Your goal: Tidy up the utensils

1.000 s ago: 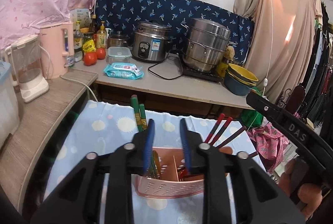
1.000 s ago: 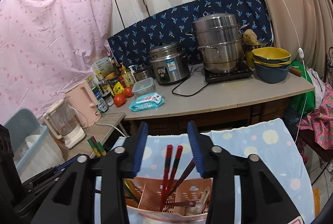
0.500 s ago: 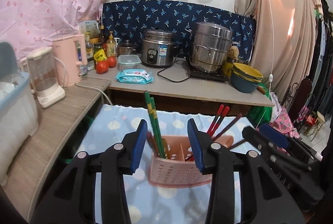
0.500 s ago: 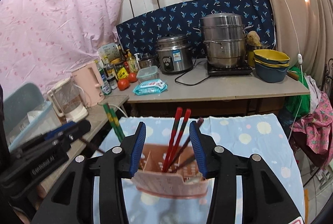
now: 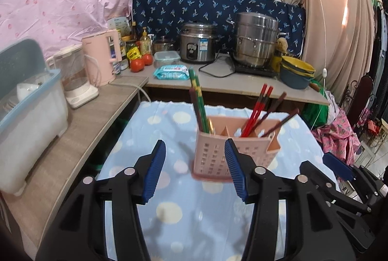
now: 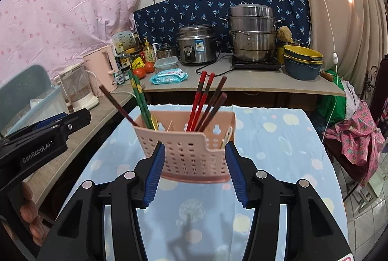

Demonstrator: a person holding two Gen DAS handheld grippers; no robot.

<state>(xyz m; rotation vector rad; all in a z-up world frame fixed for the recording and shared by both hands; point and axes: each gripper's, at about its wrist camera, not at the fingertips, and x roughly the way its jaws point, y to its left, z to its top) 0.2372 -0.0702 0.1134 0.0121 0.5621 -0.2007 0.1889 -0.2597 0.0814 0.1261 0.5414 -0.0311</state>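
— So, left wrist view?
— Left claw (image 5: 195, 167) gapes wide, holding nothing. The caddy (image 5: 234, 153) stands on the blue cloth (image 5: 169, 212) just ahead, green chopsticks (image 5: 197, 101) and red chopsticks (image 5: 255, 109) upright inside.
— And right wrist view?
— Right claw (image 6: 195, 170) gapes too, its pads flanking the caddy (image 6: 186, 149) without touching. Left claw (image 6: 46, 131) hangs beside.

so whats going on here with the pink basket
A person holds a claw in each hand over a blue dotted tablecloth. The pink utensil holder stands on it with green chopsticks at its left end and red chopsticks further right. The left claw and right claw are both open and hold nothing.
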